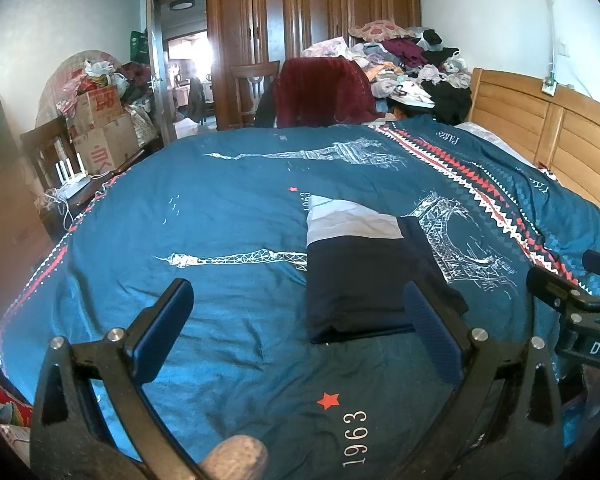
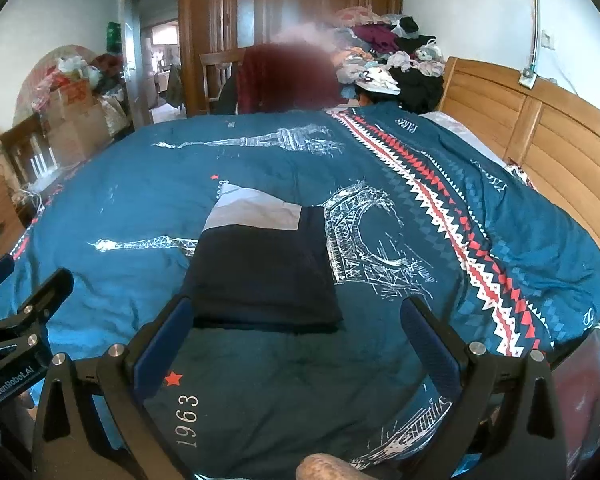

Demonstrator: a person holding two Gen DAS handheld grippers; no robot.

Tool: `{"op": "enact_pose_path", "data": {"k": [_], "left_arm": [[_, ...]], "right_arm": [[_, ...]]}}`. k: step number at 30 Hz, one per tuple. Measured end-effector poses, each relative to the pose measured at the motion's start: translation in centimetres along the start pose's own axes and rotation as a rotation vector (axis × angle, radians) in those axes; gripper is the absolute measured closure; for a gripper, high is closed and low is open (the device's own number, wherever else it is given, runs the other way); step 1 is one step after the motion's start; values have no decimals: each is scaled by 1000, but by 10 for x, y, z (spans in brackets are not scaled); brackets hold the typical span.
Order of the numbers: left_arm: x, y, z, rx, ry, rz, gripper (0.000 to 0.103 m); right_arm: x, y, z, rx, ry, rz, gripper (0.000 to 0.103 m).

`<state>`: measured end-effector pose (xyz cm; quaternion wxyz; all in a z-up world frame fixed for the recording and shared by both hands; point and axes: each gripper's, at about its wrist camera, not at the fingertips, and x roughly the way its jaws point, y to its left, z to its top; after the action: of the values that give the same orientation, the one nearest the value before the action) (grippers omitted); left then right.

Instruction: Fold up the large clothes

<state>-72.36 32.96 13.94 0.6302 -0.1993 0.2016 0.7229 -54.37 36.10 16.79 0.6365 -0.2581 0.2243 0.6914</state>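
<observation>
Left gripper [image 1: 296,324]: jaws spread wide, nothing between them, held just above the bed cover [image 1: 220,208]; a fingertip [image 1: 236,456] shows at the bottom edge of the left wrist view. Right gripper [image 2: 296,328]: jaws likewise spread wide and empty, over the near part of the cover beside the printed "1963" and a red star. The two grippers sit side by side; each appears at the edge of the other's view. Just beyond both sets of fingers lies the folded garment [image 1: 364,276], a compact dark navy rectangle with a pale grey-white panel at its far end, flat on the cover and roughly in the middle of the bed. In the left wrist view the left gripper's right finger overlaps the garment's near right corner; whether it touches the fabric cannot be told. In the right wrist view the right gripper's left finger stands at the garment's near left corner; contact again not clear. The cover is teal with white tower prints and a red-white zigzag band running toward the wooden headboard [image 1: 540,128] on the right. Past the far edge of the bed: a chair draped in dark red cloth [image 1: 320,92], a heap of mixed clothes [image 1: 412,60], a tall wooden wardrobe [image 1: 308,8]. Far left: stacked cardboard boxes [image 1: 100,128] and an open doorway.
</observation>
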Motion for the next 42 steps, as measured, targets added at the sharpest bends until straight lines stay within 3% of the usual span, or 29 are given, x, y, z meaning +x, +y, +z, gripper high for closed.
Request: {"op": "enact_pose_path", "data": {"k": [13, 28, 42], "left_arm": [[-12, -8, 8, 20, -25, -18, 0], [-37, -17, 17, 31, -108, -46, 0], [-32, -19, 13, 32, -91, -56, 0]], "right_arm": [[-13, -8, 3, 22, -24, 1, 0], [-57, -12, 11, 34, -111, -8, 0], [-38, -16, 11, 55, -65, 23, 0]]}}
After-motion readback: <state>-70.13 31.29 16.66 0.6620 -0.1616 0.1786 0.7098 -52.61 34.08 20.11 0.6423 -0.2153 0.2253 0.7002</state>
